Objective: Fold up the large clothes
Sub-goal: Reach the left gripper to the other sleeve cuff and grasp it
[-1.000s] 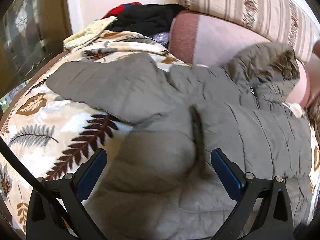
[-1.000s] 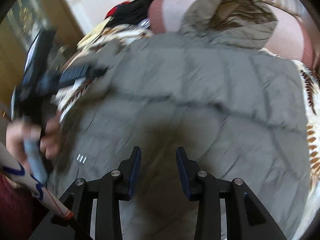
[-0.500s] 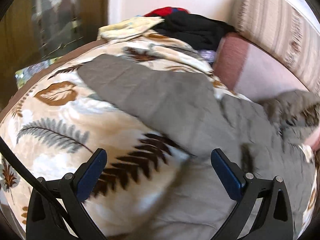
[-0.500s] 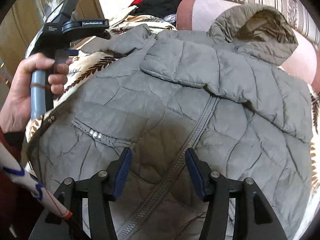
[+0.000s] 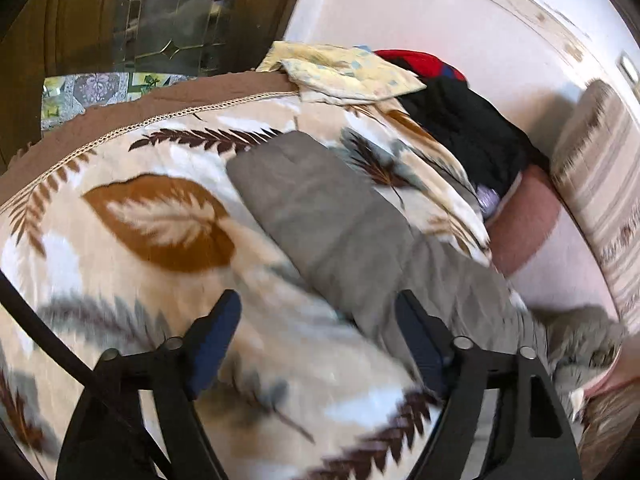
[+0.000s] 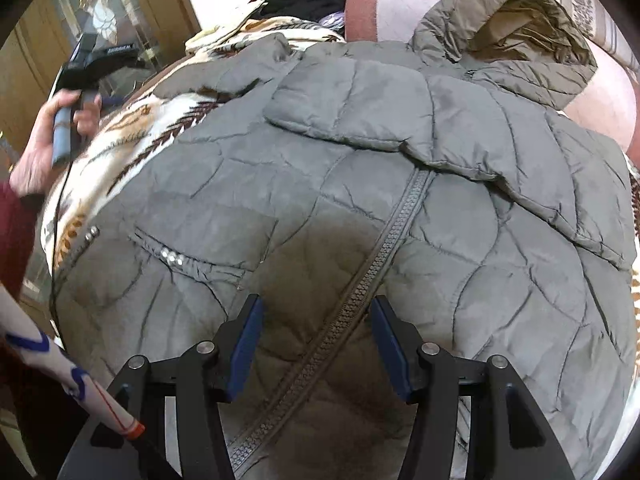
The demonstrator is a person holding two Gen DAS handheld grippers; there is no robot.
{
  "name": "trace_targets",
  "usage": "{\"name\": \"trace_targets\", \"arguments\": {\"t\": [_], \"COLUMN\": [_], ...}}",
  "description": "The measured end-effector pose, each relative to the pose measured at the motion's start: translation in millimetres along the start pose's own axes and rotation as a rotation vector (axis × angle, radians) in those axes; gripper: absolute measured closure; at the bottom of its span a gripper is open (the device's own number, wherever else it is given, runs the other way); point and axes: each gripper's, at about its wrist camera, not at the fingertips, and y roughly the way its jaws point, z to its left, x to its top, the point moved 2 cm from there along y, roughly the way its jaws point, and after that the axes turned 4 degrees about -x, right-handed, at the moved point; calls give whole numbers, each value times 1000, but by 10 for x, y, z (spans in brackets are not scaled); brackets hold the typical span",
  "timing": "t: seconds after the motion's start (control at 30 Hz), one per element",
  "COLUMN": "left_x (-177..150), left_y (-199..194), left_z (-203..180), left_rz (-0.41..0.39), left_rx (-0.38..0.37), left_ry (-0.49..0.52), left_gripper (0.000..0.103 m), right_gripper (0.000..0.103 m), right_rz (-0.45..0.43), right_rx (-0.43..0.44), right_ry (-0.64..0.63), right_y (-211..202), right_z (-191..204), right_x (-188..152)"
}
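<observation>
A grey quilted hooded jacket (image 6: 460,240) lies front up on a leaf-patterned blanket (image 5: 152,220), its hood (image 6: 512,32) at the far end. One sleeve (image 6: 360,116) is folded across the chest. The other sleeve (image 5: 320,208) stretches out over the blanket. My right gripper (image 6: 316,340) hovers open above the zipper (image 6: 384,240) low on the front, with nothing pressed between its pads. My left gripper (image 5: 316,320) is closing over the blanket beside the outstretched sleeve's near end, gripping nothing. In the right wrist view a hand (image 6: 40,152) holds it out at the left.
A pile of black (image 5: 472,128), red and pale yellow (image 5: 344,72) clothes lies at the blanket's far end. A pink cushion (image 5: 524,228) and a striped sofa back (image 5: 600,184) stand on the right. A wooden glass-fronted cabinet (image 5: 120,20) rises beyond the blanket's brown edge.
My left gripper has swung left, off the jacket's body toward the outstretched sleeve, and its jaws have narrowed. The right gripper's jaws have widened over the zipper.
</observation>
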Motion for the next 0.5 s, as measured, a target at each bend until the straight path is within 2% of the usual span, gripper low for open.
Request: {"name": "trace_targets", "arguments": {"t": [0.1,0.17,0.23,0.33,0.5], "left_x": [225,345,414,498,579], "left_y": [255,488,644,841,1142], "left_z": [175,339,478,668,807], "left_rz": [29,50,47,29,50], "left_rx": [-25,-57,-88,-94,-190], "left_ry": [-56,-137,-204,-270,-335], "left_gripper": [31,48,50,56,56], "right_gripper": [43,42,41,39,37], "right_rz": [2,8,13,15,17], "right_rx": [8,15,15,8,19], "right_ry": [0,9,5,-7,2], "right_y": [40,63,94,126,152], "right_z": [-10,-16,-14,8,3], "right_x": [0,4,7,25,29]}}
